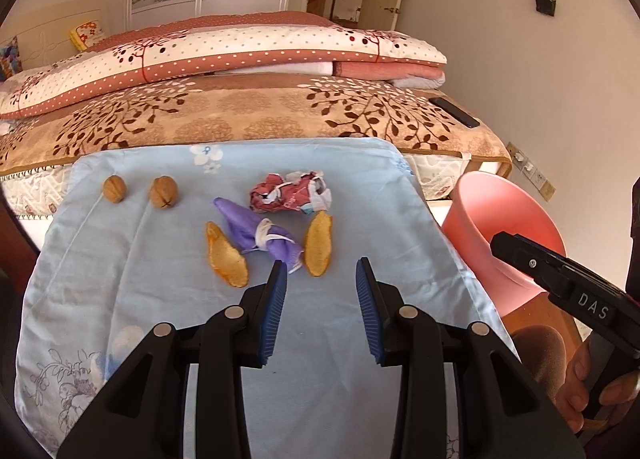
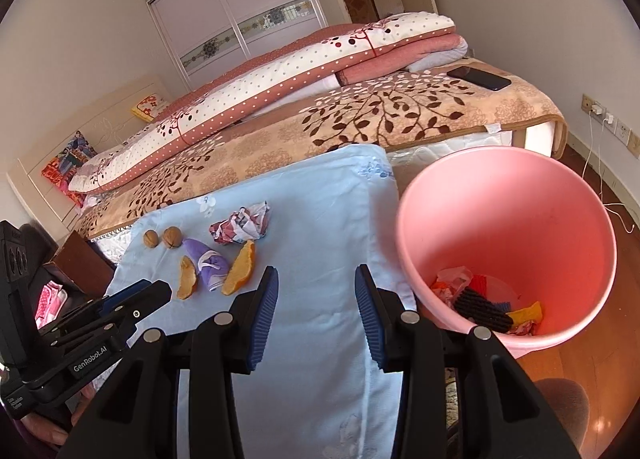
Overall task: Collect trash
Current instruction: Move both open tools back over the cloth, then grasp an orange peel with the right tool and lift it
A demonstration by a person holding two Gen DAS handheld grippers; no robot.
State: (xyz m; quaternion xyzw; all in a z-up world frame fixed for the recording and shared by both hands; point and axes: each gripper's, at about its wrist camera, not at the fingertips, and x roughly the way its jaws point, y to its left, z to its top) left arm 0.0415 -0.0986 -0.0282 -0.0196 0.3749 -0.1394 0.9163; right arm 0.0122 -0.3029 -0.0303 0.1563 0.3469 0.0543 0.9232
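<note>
On a light blue cloth [image 1: 160,299] lie two walnuts [image 1: 115,188] [image 1: 163,192], two orange peels [image 1: 226,255] [image 1: 318,245], a knotted purple bag [image 1: 260,237] and a crumpled red and white wrapper [image 1: 290,193]. My left gripper [image 1: 322,273] is open and empty, just in front of the right peel and the purple bag. My right gripper [image 2: 316,279] is open and empty over the cloth's right part, beside the pink bin [image 2: 560,195]. The bin holds several scraps [image 2: 486,299]. The same trash shows in the right wrist view: the purple bag [image 2: 208,263], the peels [image 2: 241,269] [image 2: 187,277] and the wrapper [image 2: 242,225].
A bed with a brown leaf-pattern blanket [image 1: 248,111] and a folded quilt [image 1: 240,51] lies behind the cloth. A black phone [image 2: 478,78] rests on the blanket. Wall sockets with cables [image 2: 604,119] are at the right. The floor is wooden [image 2: 580,359].
</note>
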